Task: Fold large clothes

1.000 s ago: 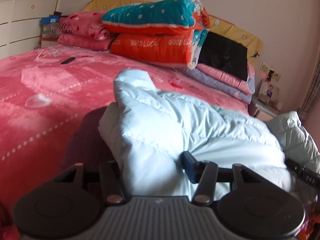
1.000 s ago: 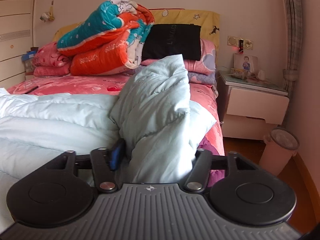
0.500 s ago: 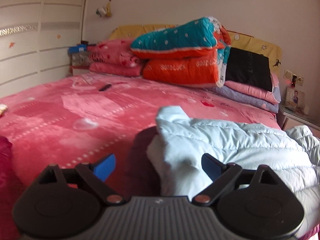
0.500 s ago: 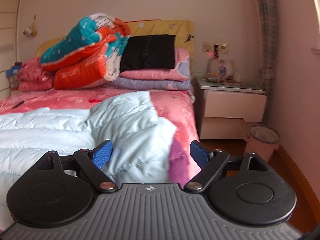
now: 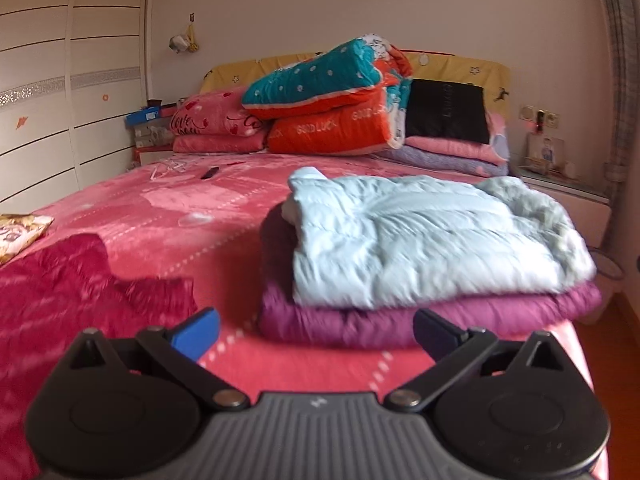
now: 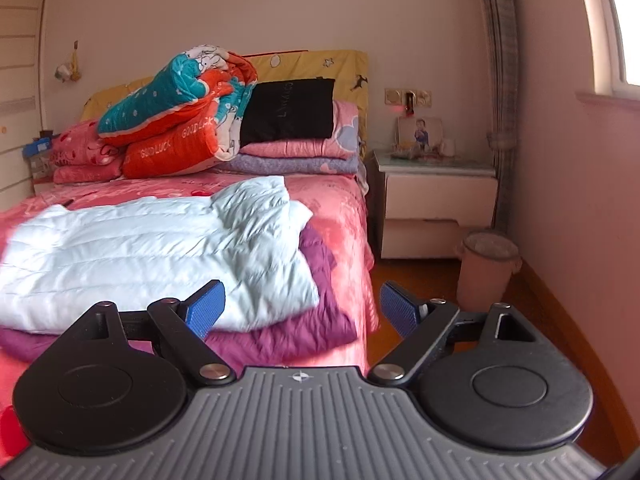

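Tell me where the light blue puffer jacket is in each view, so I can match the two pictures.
Left wrist view: the light blue puffer jacket lies folded right of centre, on top of the purple garment.
Right wrist view: the jacket is at the left and centre, on the same purple garment.
Shared landmark: the orange and teal quilt at the head of the bed.

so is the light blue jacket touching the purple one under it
Touching. In the left wrist view the light blue jacket lies folded directly on the purple jacket, no gap along the front edge; the right wrist view shows the same stack.
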Motion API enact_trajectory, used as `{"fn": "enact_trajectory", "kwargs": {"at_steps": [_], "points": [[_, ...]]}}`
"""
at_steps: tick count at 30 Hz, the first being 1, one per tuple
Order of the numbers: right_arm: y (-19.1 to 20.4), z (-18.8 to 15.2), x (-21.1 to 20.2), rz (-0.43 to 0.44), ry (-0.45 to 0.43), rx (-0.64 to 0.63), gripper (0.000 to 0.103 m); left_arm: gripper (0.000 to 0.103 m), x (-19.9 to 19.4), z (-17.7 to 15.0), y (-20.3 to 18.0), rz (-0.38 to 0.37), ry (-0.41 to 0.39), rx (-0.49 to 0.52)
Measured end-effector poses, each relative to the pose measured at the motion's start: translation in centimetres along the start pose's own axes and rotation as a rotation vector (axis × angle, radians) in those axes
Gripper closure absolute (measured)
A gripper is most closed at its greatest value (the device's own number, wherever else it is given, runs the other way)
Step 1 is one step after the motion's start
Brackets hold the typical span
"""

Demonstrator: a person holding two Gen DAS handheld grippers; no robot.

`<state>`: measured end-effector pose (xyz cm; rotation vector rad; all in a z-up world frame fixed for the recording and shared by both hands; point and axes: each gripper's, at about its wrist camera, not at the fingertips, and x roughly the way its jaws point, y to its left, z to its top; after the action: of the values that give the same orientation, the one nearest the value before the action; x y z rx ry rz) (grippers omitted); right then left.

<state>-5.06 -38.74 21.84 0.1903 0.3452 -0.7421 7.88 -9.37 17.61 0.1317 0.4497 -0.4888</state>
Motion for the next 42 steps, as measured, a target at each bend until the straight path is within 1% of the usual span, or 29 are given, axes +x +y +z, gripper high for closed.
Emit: {"fn": "enact_trajectory", "kwargs": {"at_steps": [3,6,8,11,13,15,19,21,24,26,29,31,34,42], "points": [[0.0,-0.6,-5.5,-0.009,0.020,-0.002,0.000,0.001,-5.4,-1.4,-0.7,-0.029,0.001,-0.015],[-0.5,-1.3,-11.2,0.004,0.064,0.046,0.000,0.001,-10.5,-2.3,-1.4,-0.029,0.002,-0.005],[-0.6,-1.8,-14.6,0.015,0.078,0.062,0.000,0.001,-13.7,-2.8,-1.7,-0.041,-0.009,0.010],[-0.4,-2.5,-19.5,0.022,0.052,0.057,0.000,0.001,-18.5,-3.7,-1.9,-0.031,-0.047,0.037],[-0.1,-2.6,-22.8,0.039,0.046,0.060,0.000,0.001,-21.1,-4.3,-2.0,-0.019,-0.057,0.038],[0.4,-2.8,-26.1,0.049,0.020,0.043,0.000,0.001,-23.0,-4.6,-2.0,-0.019,-0.052,0.030],[1.2,-2.9,-32.3,0.055,-0.081,-0.033,0.000,0.001,-26.2,-5.0,-2.0,-0.015,-0.058,0.005],[1.0,-2.7,-34.5,0.064,-0.108,-0.033,0.000,0.001,-27.4,-4.9,-2.1,-0.014,-0.054,-0.001],[0.5,-2.1,-36.6,0.075,-0.137,-0.025,0.000,0.001,-28.8,-4.9,-2.1,0.001,-0.066,-0.017],[0.5,-1.7,-37.7,0.077,-0.152,-0.036,0.000,0.001,-29.9,-5.1,-2.3,0.010,-0.078,-0.010],[0.6,-1.4,-39.4,0.090,-0.157,-0.036,0.000,0.001,-30.9,-5.5,-2.7,0.015,-0.074,0.002],[0.8,-1.3,-39.8,0.100,-0.161,-0.036,0.000,0.001,-31.5,-5.7,-2.7,0.013,-0.079,0.005],[1.1,-1.3,-40.3,0.103,-0.168,-0.047,0.000,0.001,-32.2,-6.0,-3.0,0.036,-0.085,0.012],[0.6,-2.6,-40.4,0.104,-0.117,-0.003,0.000,0.001,-32.7,-6.7,-3.4,0.047,-0.078,0.035]]}}
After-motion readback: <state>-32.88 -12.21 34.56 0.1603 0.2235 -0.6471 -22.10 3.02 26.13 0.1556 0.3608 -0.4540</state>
